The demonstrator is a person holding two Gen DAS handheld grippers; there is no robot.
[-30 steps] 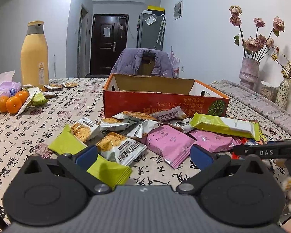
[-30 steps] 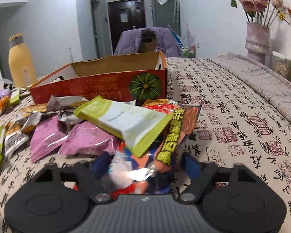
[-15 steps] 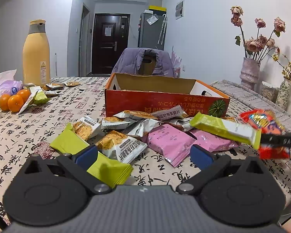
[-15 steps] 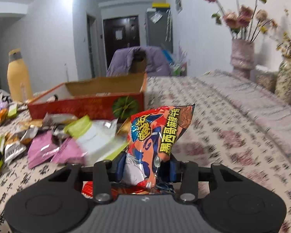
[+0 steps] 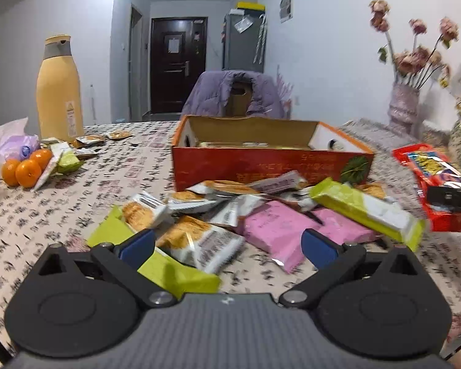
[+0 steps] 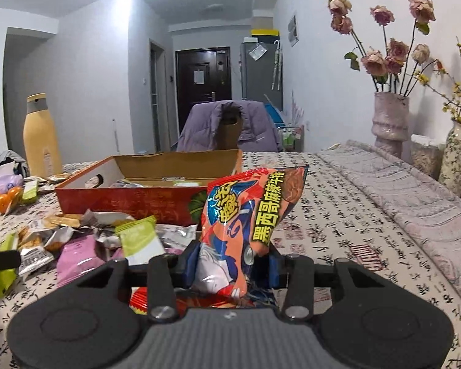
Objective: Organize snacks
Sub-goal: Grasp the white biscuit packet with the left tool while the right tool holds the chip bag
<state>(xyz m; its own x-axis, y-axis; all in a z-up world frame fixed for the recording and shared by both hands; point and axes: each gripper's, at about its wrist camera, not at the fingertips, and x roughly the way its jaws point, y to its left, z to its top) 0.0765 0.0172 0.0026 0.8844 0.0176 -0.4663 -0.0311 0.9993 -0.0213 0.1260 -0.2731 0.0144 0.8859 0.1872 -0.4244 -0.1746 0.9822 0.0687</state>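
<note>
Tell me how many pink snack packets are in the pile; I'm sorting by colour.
2 show. One pink packet lies in the middle of the pile, the other pink packet is right of it, partly under the green-and-white bar. More may be buried.

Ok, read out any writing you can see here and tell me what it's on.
"墨西哥": the start of the yellow lettering on the red snack bag in the right gripper; the rest is unclear.
On the red box: front print, upside down, too blurred to read.
On the tablecloth: calligraphy characters, too distorted to read.
On the yellow bottle label and the loose packets: too small.
</note>
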